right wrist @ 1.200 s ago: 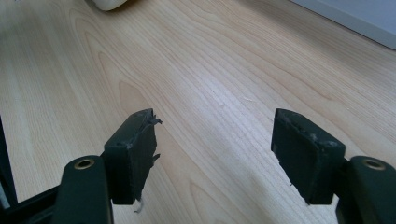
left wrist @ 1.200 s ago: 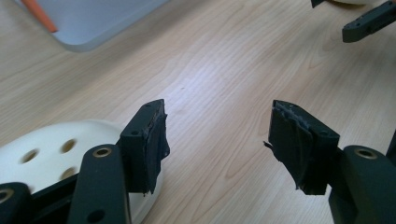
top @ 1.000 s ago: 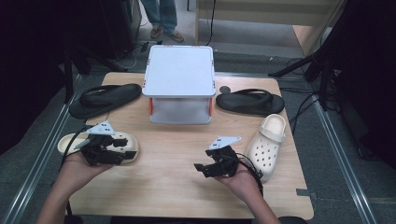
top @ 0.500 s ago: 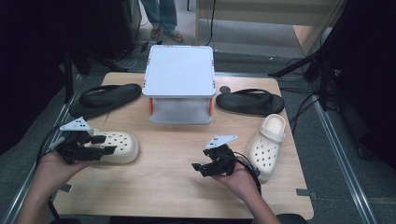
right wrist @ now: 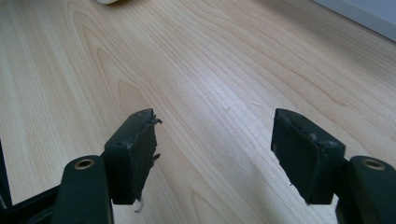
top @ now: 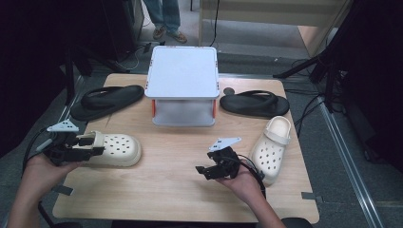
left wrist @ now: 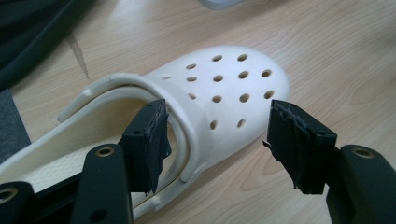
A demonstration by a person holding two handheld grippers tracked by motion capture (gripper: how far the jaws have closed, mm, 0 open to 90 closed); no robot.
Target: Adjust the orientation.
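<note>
Since the earlier frame, the left gripper (top: 88,145) had drawn back toward the table's (top: 180,190) left edge, and the left clog (top: 111,149) had turned so its toe pointed right. That gripper stood released, its jaws spread wide: one was inside the heel opening by the strap (left wrist: 140,81), the other outside the clog's (left wrist: 219,88) perforated side. The right gripper (top: 204,170) hovered released over bare wood, near the right clog (top: 271,148). To grip well, I judged the jaws should close squarely on the side wall, deep enough not to slip off the soft rim. No brand or writing could be read on anything.
</note>
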